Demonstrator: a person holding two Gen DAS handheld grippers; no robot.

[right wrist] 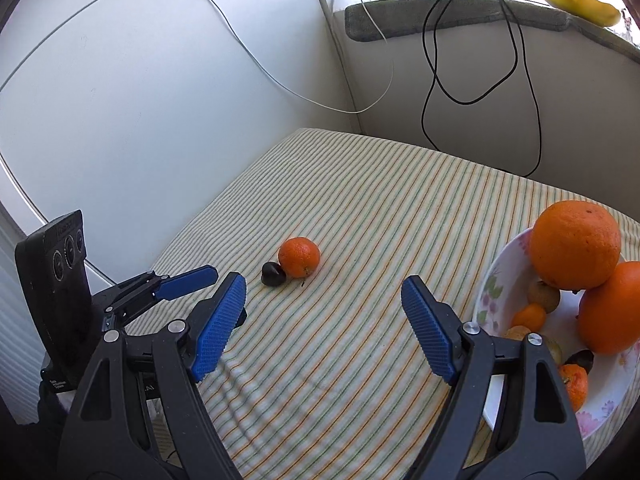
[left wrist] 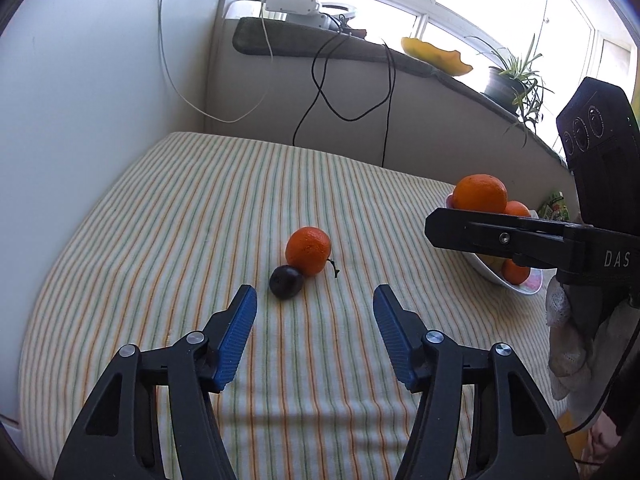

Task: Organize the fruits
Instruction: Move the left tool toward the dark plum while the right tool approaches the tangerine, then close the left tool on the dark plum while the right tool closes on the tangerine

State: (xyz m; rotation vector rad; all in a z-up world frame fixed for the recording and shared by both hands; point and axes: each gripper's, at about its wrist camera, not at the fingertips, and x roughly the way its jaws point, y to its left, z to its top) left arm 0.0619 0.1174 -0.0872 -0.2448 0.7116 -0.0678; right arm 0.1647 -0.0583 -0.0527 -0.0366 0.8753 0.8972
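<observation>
A tangerine point(left wrist: 308, 250) and a dark plum point(left wrist: 285, 281) lie touching on the striped tablecloth point(left wrist: 160, 240); both also show in the right wrist view, the tangerine point(right wrist: 299, 257) and the plum point(right wrist: 273, 273). My left gripper point(left wrist: 315, 300) is open and empty, just short of the plum. My right gripper point(right wrist: 323, 292) is open and empty, beside a white flowered bowl point(right wrist: 496, 280) that holds a big orange point(right wrist: 575, 244) and several smaller fruits. The bowl also shows in the left wrist view point(left wrist: 496, 278).
A white wall point(right wrist: 120, 100) runs along the table's left side. A sill point(left wrist: 320, 46) at the back carries a power adapter, hanging cables, a yellow dish point(left wrist: 436, 56) and a potted plant point(left wrist: 512, 80).
</observation>
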